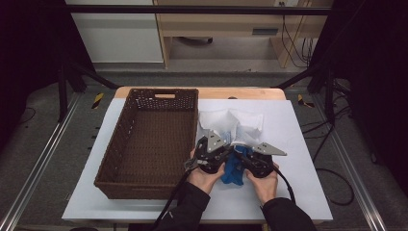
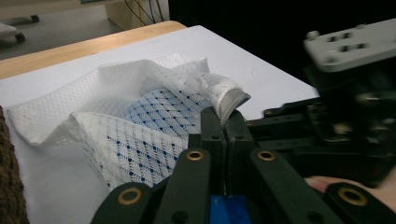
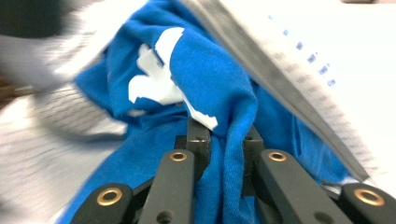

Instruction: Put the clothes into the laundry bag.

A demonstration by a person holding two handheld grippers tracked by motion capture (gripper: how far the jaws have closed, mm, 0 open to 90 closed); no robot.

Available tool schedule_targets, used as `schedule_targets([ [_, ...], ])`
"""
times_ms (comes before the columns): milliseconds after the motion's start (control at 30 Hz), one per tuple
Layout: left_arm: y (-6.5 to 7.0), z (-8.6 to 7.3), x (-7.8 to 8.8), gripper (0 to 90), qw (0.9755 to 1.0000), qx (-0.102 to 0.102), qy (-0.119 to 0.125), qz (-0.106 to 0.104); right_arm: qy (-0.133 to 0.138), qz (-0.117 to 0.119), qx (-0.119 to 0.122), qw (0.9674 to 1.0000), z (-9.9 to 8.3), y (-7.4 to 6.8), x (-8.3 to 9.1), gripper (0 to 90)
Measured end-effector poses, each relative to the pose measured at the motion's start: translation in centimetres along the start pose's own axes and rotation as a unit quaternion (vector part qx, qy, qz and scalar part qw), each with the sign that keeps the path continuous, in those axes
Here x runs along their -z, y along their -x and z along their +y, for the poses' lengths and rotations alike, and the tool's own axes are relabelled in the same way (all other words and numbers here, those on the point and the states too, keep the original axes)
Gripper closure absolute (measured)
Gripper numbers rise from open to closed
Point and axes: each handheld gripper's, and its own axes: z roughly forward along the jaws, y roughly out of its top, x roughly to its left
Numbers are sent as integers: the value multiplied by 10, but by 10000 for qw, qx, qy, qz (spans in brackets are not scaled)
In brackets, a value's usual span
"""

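A white mesh bag [image 1: 240, 122] lies open on the white table cover, right of the basket. In the left gripper view the mesh bag [image 2: 116, 107] has blue showing through its weave, and my left gripper [image 2: 224, 122] is shut on its grey-edged rim. In the high view, my left gripper [image 1: 225, 140] sits at the bag's mouth. A blue garment [image 1: 233, 172] with a white print [image 3: 154, 79] is bunched between both hands. My right gripper [image 3: 225, 133] is shut on a fold of the blue garment [image 3: 210, 65], close beside the bag's rim. My right gripper [image 1: 244, 153] is also in the high view.
A brown wicker basket [image 1: 120, 132] stands to the left of both hands, with nothing inside. The white table cover [image 1: 298, 144] stretches bare to the right and toward the front edge. Cables trail from both grippers over the near edge.
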Motion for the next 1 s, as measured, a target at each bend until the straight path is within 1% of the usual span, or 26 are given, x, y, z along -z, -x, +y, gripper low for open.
schedule_targets([
  [33,0,0,0,892,10000,-2,-17,-17,-23,-49,-32,10000,0,1,-5,810],
  [100,1,-1,0,893,10000,-30,-39,-45,-13,-230,38,9997,2,3,-14,807],
  [133,2,-1,0,893,10000,-35,-45,-66,-11,-370,99,9993,3,3,-19,806],
  [167,3,-1,0,893,9999,-46,-45,-81,-11,-515,92,9986,3,3,-25,804],
  [200,3,-2,1,893,9999,-58,-54,-99,-59,-676,92,9977,2,4,-29,799],
  [267,4,-2,0,893,9999,-75,-77,-129,-211,-871,83,9959,0,7,-36,791],
  [300,4,-2,0,893,9998,-88,-84,-128,-268,-885,50,9957,2,8,-37,772],
  [333,3,-2,-2,893,9998,-67,-110,-131,-315,-873,93,9956,3,9,-38,756],
  [367,2,-3,-3,893,9998,-50,-115,-123,-348,-822,179,9958,4,9,-37,696],
  [400,1,-3,-4,893,9999,-29,-138,-99,-407,-718,193,9964,5,10,-36,637],
  [433,0,-3,-4,892,9999,-16,-136,-92,-496,-622,245,9965,6,10,-31,584],
  [467,0,-3,-4,892,9999,-2,-124,-73,-545,-621,341,9960,7,10,-27,540],
  [500,0,-3,-4,892,9999,2,-111,-59,-639,-561,379,9957,8,10,-20,455],
  [533,-1,-2,-4,892,9999,15,-91,-48,-679,-508,475,9953,9,10,-11,414],
  [567,-1,-2,-4,892,9999,13,-97,-38,-702,-483,535,9949,7,10,0,392],
  [600,-1,-2,-4,892,9999,16,-99,-35,-720,-439,471,9953,5,11,10,375],
  [633,-1,-2,-4,892,9999,12,-102,-32,-696,-406,502,9955,3,11,17,367],
  [667,-1,-3,-4,892,9999,-1,-100,-20,-618,-421,568,9956,0,11,26,377],
  [700,-1,-3,-4,892,9999,-1,-105,-18,-560,-459,577,9957,-3,12,35,398],
  [733,-1,-3,-4,892,9999,8,-100,-26,-562,-500,662,9950,-5,13,42,422],
  [767,0,-3,-4,892,9999,-9,-103,-20,-616,-538,685,9943,-7,15,47,441],
  [800,0,-3,-4,892,9999,-11,-112,-23,-702,-576,683,9935,-10,17,49,445],
  [833,0,-3,-4,892,9999,-13,-119,-22,-788,-565,656,9931,-13,19,48,449],
  [867,0,-3,-4,892,9999,-7,-118,-27,-894,-574,593,9926,-15,21,47,465],
  [900,0,-3,-3,892,9999,-6,-117,-31,-950,-546,504,9927,-17,22,45,465],
  [1000,0,-3,-3,892,9999,-20,-128,-35,-994,-740,447,9913,-16,26,39,497],
])
